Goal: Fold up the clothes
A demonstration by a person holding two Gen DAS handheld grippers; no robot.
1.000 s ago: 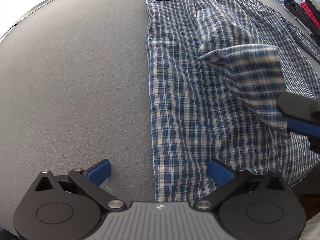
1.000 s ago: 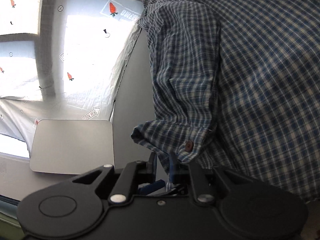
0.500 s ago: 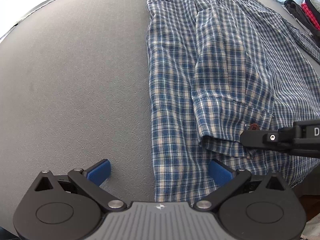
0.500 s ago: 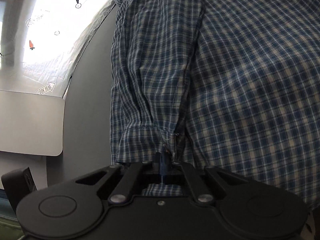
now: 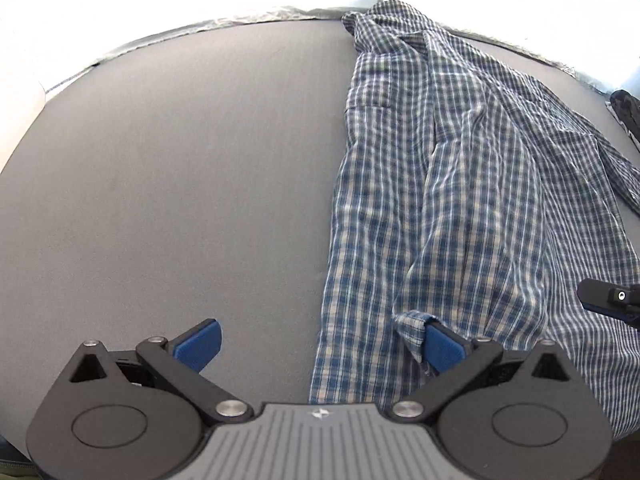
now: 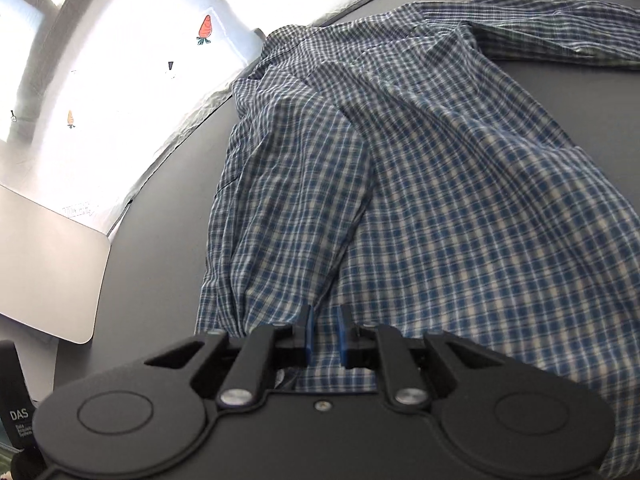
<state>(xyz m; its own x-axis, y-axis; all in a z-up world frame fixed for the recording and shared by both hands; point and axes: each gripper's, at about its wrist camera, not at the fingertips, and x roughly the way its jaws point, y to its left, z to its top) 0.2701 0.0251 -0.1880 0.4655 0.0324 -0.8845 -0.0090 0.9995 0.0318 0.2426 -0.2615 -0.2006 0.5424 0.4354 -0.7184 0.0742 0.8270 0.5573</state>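
Observation:
A blue and white plaid shirt (image 5: 460, 208) lies spread on the grey table, its left sleeve folded down along its body. My left gripper (image 5: 320, 342) is open over the shirt's bottom left edge; the sleeve cuff (image 5: 412, 330) rests against its right fingertip. My right gripper (image 6: 324, 334) sits low at the shirt's (image 6: 420, 200) hem with its pads slightly apart and nothing clamped between them. Its tip shows at the right edge of the left wrist view (image 5: 608, 300).
The grey table (image 5: 180, 180) stretches left of the shirt. A silver laptop (image 6: 44, 264) lies at the table's left edge, and a white printed cloth (image 6: 120, 60) lies beyond it. Dark items (image 5: 628, 112) sit at the far right.
My right gripper laid the sleeve cuff down on the shirt, let go and drew back. My left gripper shifted so the cuff now touches its right finger.

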